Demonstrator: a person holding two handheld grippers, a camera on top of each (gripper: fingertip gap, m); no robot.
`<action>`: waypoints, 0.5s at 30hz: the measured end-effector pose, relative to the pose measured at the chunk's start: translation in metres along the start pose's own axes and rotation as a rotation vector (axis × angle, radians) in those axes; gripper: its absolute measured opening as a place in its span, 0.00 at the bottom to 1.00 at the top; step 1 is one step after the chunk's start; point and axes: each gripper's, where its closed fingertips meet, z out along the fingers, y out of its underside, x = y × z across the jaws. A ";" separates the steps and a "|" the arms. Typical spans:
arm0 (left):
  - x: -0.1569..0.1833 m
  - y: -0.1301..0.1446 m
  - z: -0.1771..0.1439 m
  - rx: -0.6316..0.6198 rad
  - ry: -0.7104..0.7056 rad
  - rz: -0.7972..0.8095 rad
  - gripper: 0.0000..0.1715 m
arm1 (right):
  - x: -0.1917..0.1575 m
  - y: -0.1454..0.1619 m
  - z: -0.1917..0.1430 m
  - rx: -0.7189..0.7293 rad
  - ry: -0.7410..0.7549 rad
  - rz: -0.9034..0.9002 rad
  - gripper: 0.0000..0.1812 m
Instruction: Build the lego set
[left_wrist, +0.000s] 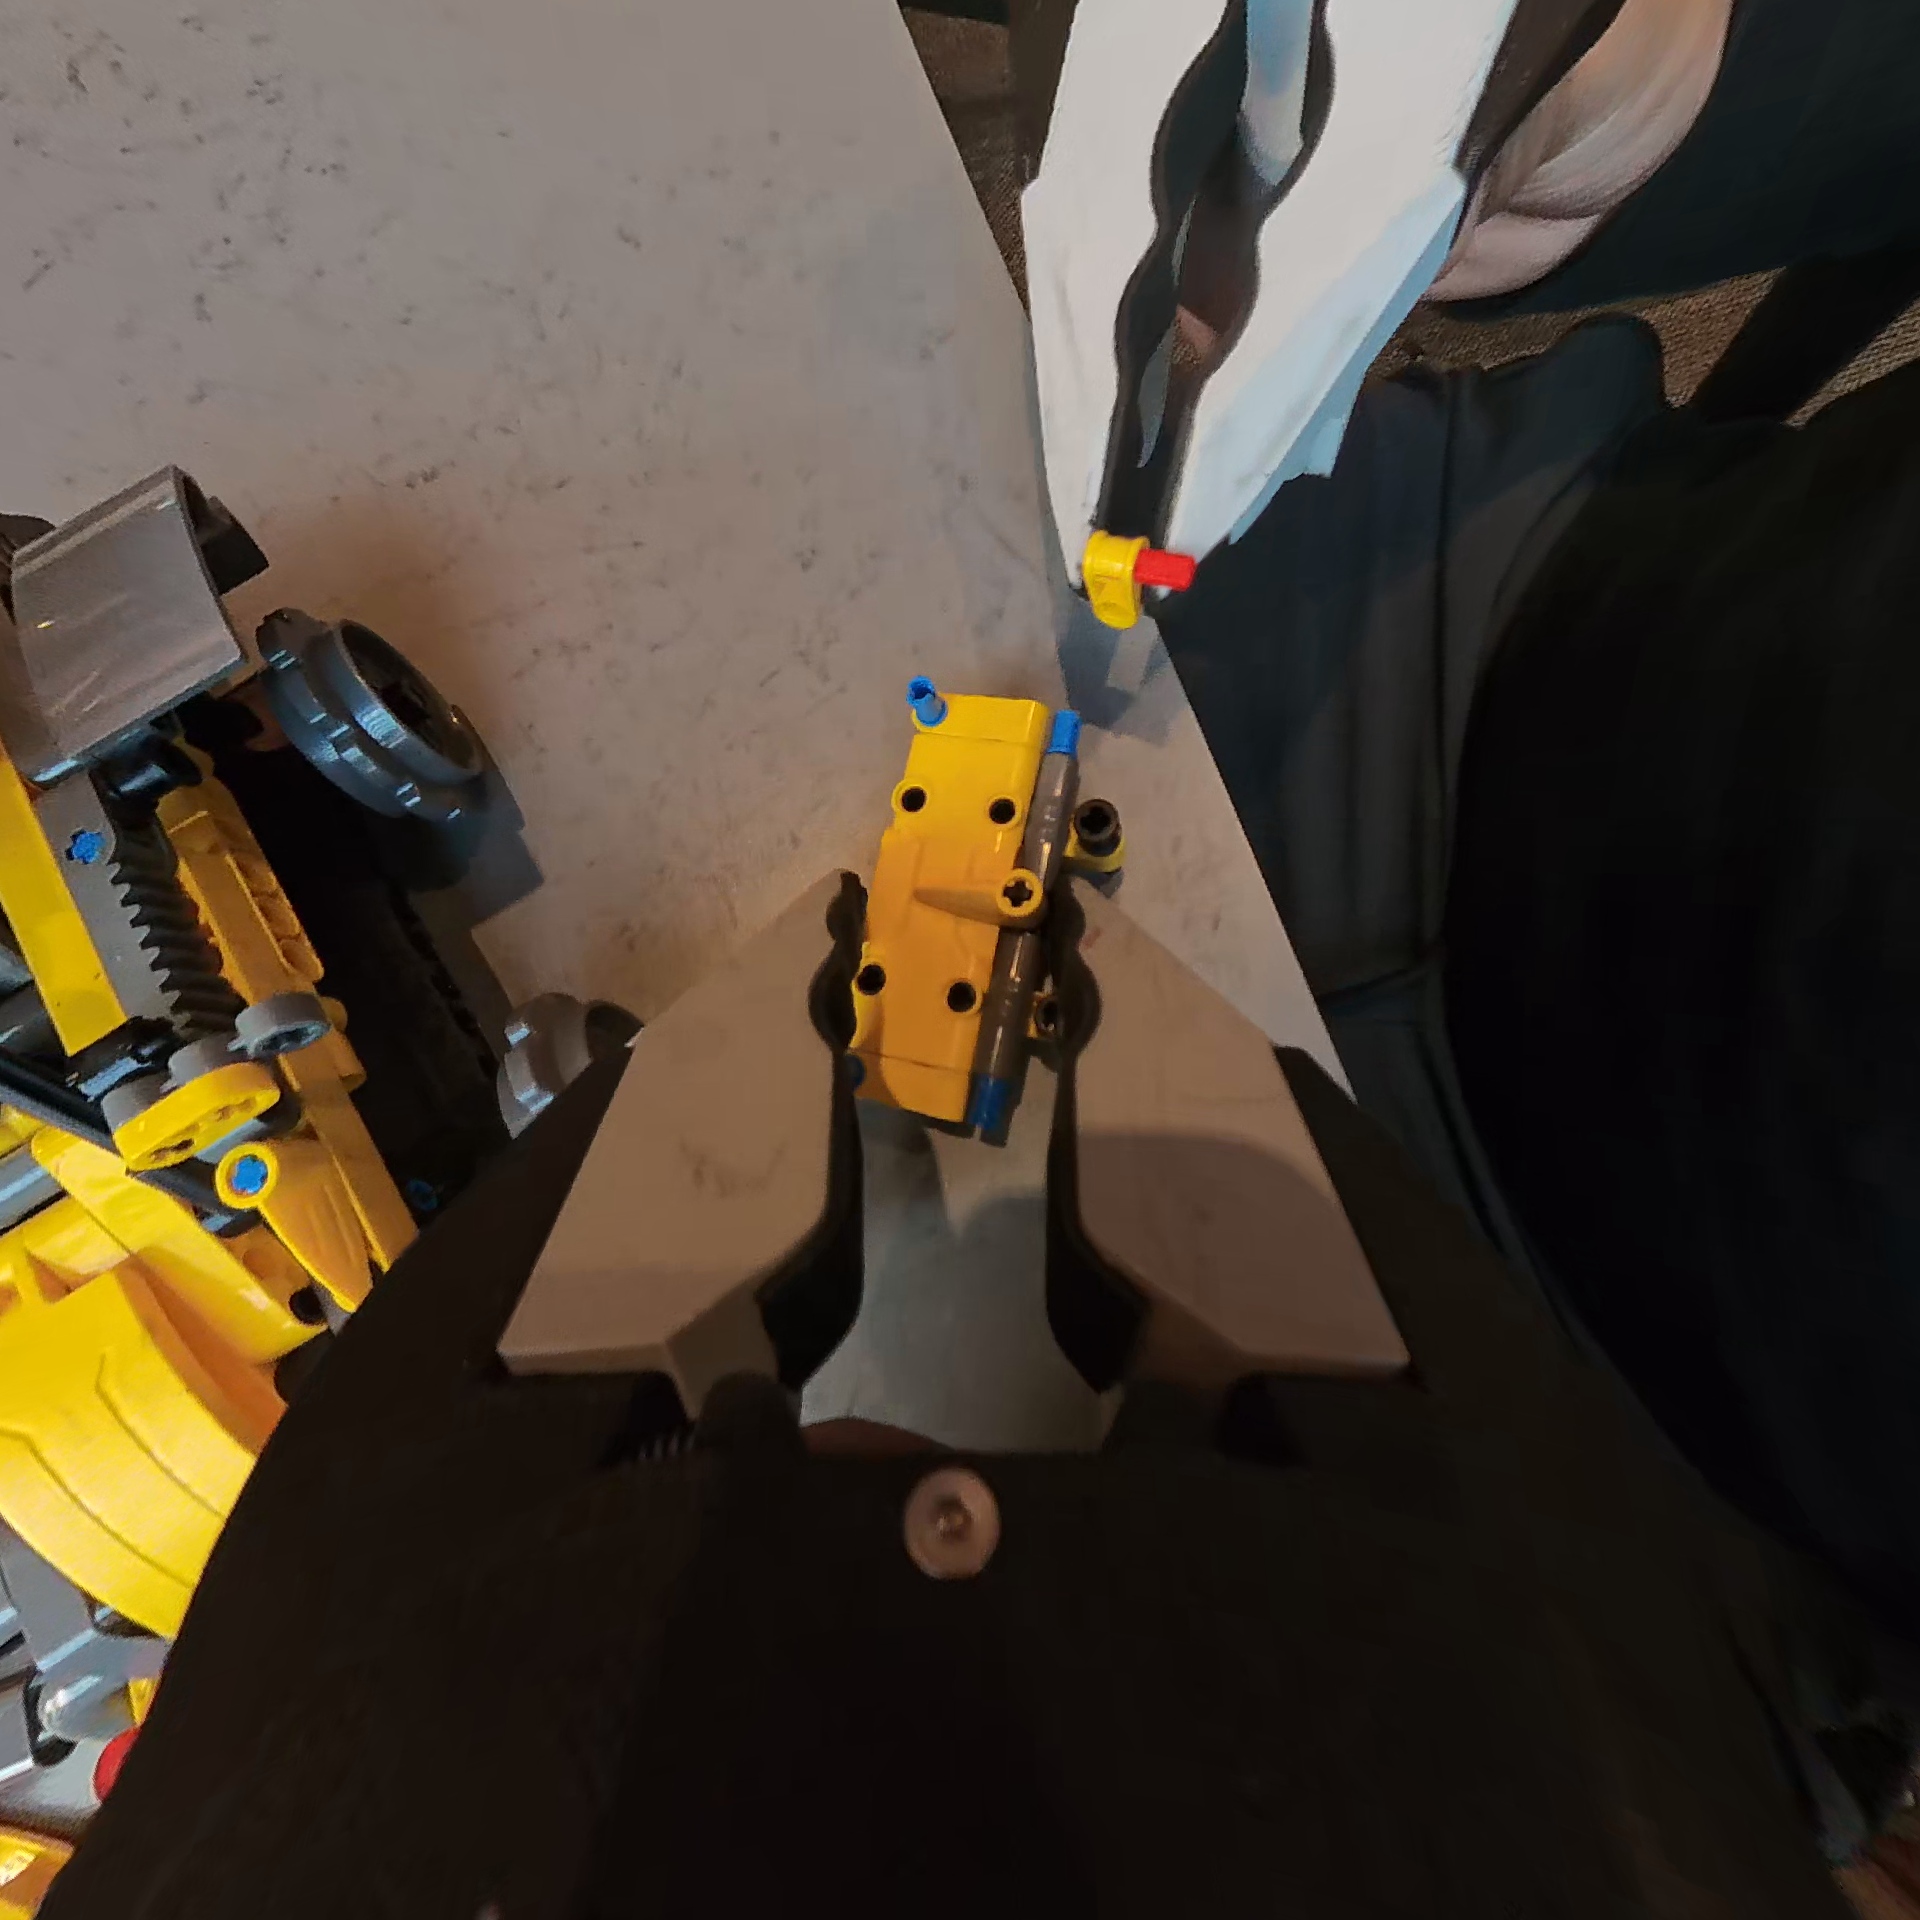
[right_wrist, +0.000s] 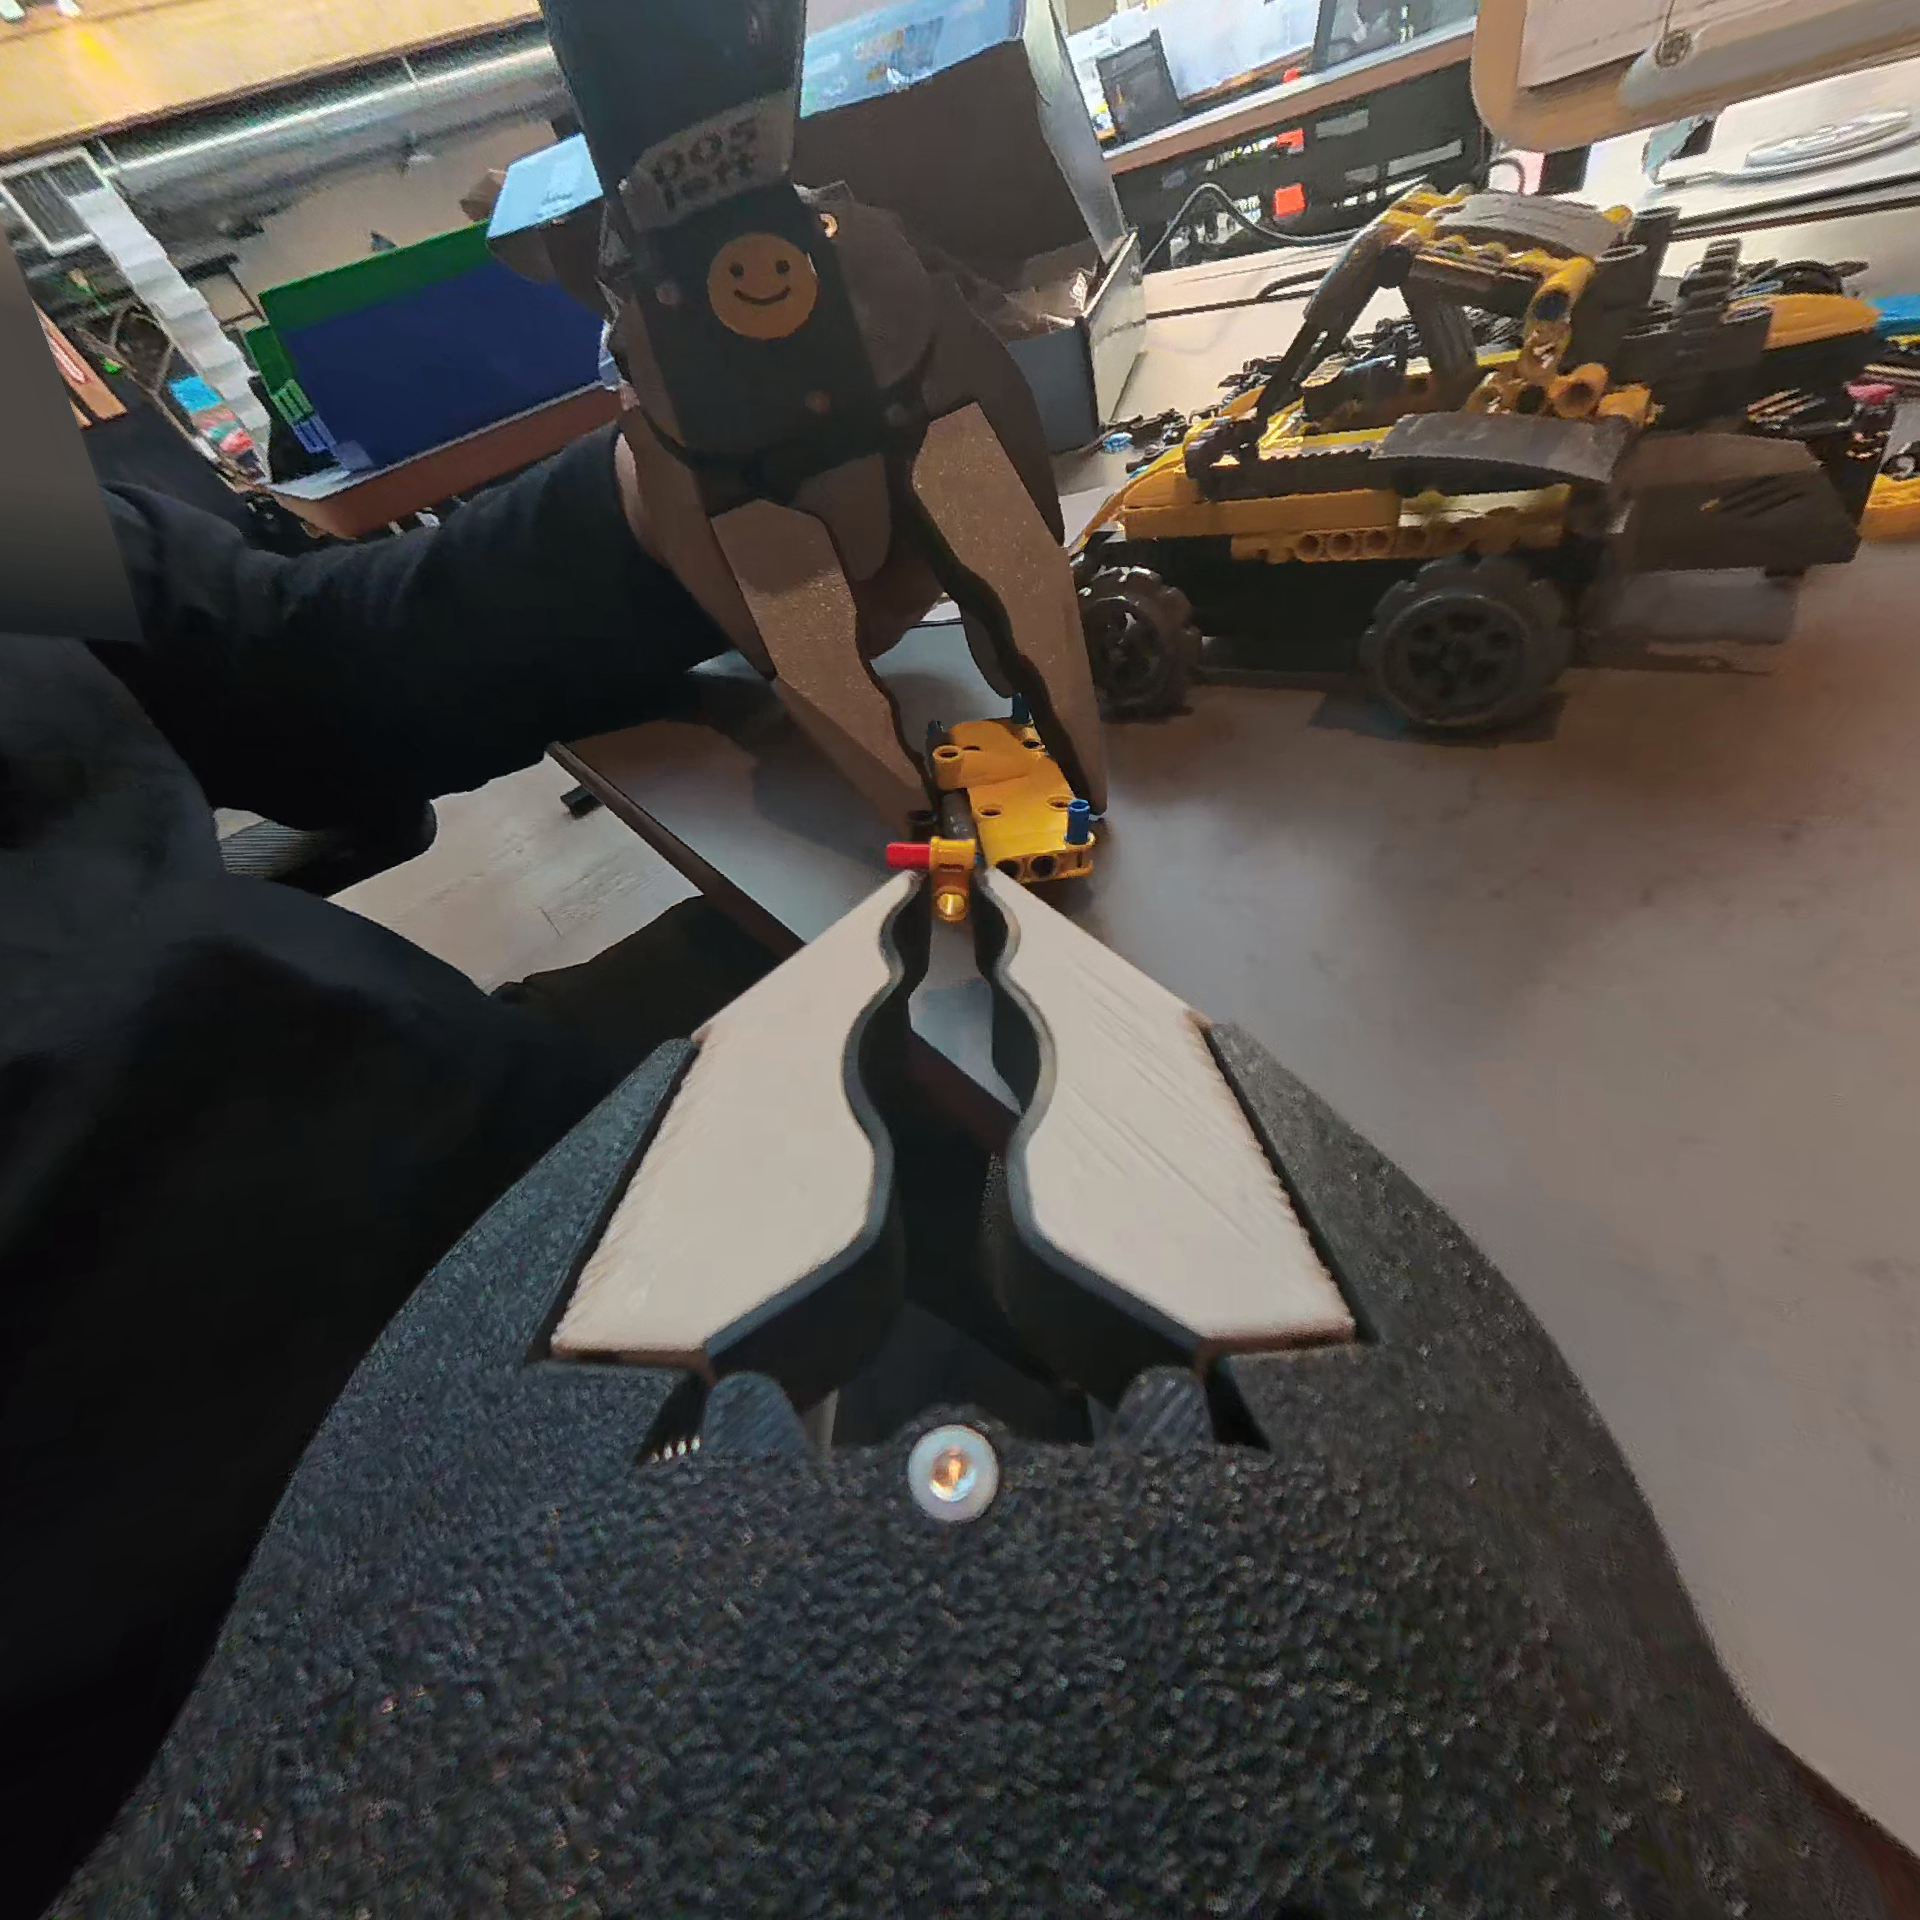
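A yellow brick block (left_wrist: 956, 914) with a grey axle lies on the table, a small yellow connector (right_wrist: 951, 868) with red pin near it

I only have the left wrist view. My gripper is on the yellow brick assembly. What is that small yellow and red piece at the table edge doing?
Observer: The right gripper is shut on the yellow connector with the red pin, holding it just short of the yellow brick assembly.
Operator: Does the red pin point at the assembly?
Observer: No, it sticks out sideways, toward the person's dark sleeve.
Operator: Anything beyond my gripper?
Observer: The whole yellow and black toy vehicle stands on the table, and an open cardboard box behind the left gripper.
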 end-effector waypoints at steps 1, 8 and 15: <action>0.000 0.000 0.000 0.001 0.001 0.000 0.19 | 0.000 0.001 0.000 -0.002 -0.004 0.004 0.04; 0.003 -0.003 0.002 0.014 0.012 -0.002 0.19 | 0.002 0.003 0.006 -0.003 0.013 0.001 0.04; 0.005 -0.005 0.004 0.029 0.018 -0.002 0.19 | -0.002 0.010 0.007 0.011 0.005 -0.056 0.04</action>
